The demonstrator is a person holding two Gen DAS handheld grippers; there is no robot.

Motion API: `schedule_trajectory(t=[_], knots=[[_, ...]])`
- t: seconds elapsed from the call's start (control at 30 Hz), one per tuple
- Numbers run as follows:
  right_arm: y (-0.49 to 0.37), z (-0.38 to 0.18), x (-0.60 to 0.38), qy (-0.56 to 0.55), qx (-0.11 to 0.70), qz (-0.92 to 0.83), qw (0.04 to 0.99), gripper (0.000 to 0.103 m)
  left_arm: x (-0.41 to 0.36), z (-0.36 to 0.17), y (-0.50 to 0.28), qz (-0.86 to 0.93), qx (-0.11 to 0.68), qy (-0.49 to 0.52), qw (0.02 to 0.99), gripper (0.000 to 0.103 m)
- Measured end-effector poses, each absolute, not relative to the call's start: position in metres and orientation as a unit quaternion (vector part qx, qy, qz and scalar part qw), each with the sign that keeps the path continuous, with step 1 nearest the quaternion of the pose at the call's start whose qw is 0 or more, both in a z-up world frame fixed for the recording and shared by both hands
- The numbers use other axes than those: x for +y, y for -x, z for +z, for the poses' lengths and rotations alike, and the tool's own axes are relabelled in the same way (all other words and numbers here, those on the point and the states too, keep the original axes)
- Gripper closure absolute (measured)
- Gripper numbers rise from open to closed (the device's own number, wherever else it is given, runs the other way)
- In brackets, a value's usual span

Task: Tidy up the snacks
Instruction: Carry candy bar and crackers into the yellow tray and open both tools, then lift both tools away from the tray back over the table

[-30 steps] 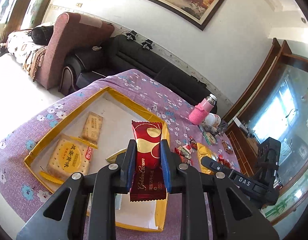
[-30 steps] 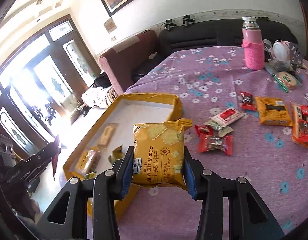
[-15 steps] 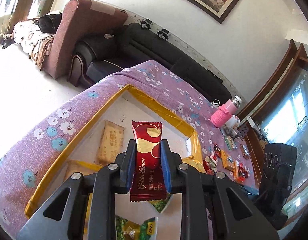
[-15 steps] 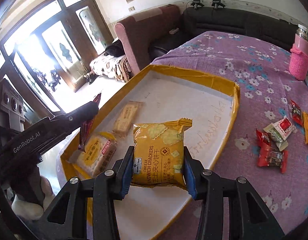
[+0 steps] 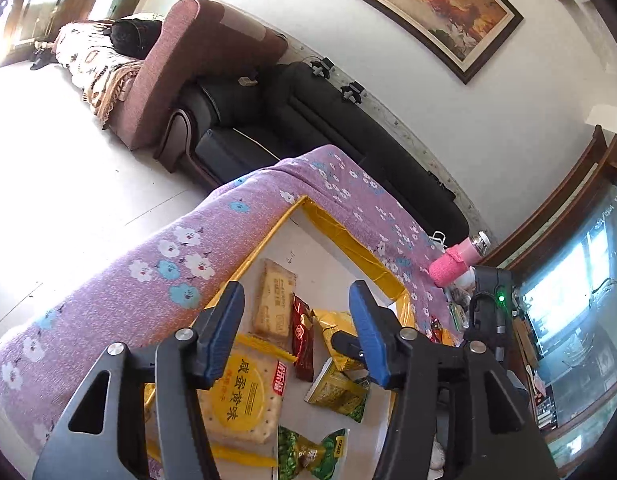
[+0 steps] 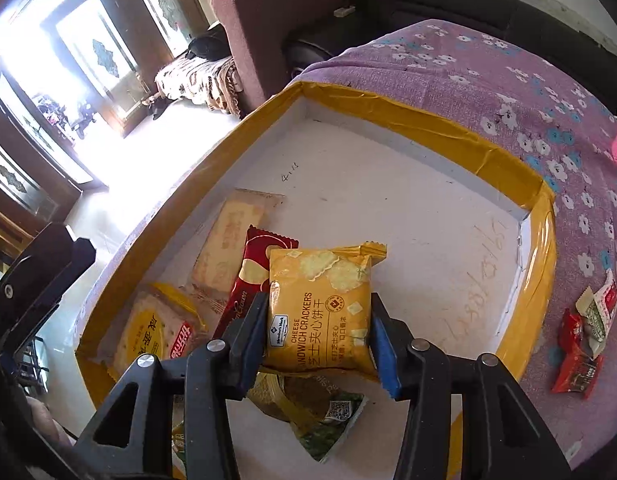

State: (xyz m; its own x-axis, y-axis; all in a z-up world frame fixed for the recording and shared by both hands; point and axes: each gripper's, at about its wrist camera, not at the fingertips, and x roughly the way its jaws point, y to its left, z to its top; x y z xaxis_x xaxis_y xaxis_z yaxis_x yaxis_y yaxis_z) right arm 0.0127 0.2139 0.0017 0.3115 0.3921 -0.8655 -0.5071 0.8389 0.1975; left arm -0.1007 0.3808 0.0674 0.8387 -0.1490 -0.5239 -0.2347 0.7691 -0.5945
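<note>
A shallow yellow-rimmed tray [image 6: 408,118] lies on the purple flowered tablecloth. My left gripper [image 5: 296,334] is open and empty above the tray's near end. The red Golden Crown wafer pack [image 5: 302,342] lies in the tray below it, also seen in the right wrist view [image 6: 250,280]. My right gripper [image 6: 318,342] is shut on a yellow cheese sandwich cracker pack [image 6: 320,308], held just over the tray floor. A round yellow cracker pack [image 5: 240,398], a tan biscuit pack [image 5: 274,300] and green snack packs [image 5: 340,392] lie in the tray.
Loose red and white candy packs [image 6: 584,332] lie on the cloth right of the tray. A pink bottle [image 5: 456,264] stands farther back on the table. A dark sofa [image 5: 308,120] and a maroon armchair [image 5: 188,60] stand beyond the table edge.
My left gripper has opened and let go of the red wafer pack, which now lies in the tray. My right gripper has lowered the yellow cracker pack into the tray.
</note>
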Motion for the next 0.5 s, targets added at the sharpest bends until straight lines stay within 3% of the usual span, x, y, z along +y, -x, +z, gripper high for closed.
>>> schedule_trajectory(t=[0.07,0.13,0.27,0.5], knots=[[-0.005,0.013,0.201,0.029,0.504,0.275,0.818,0.054,0.383,0.07,0.111,0.043,0.277,0.348,0.894,0.033],[0.005,0.026,0.185,0.005,0.487,0.277,0.828,0.054,0.383,0.072,0.12,0.069,0.27,0.361,0.89,0.028],[0.03,0.056,0.151,-0.018,0.441,0.277,0.854,0.048,0.374,0.083,0.146,0.054,0.227,0.396,0.888,0.028],[0.062,0.114,0.082,-0.057,0.389,0.281,0.876,0.047,0.347,0.145,0.216,0.051,0.139,0.379,0.914,0.028]])
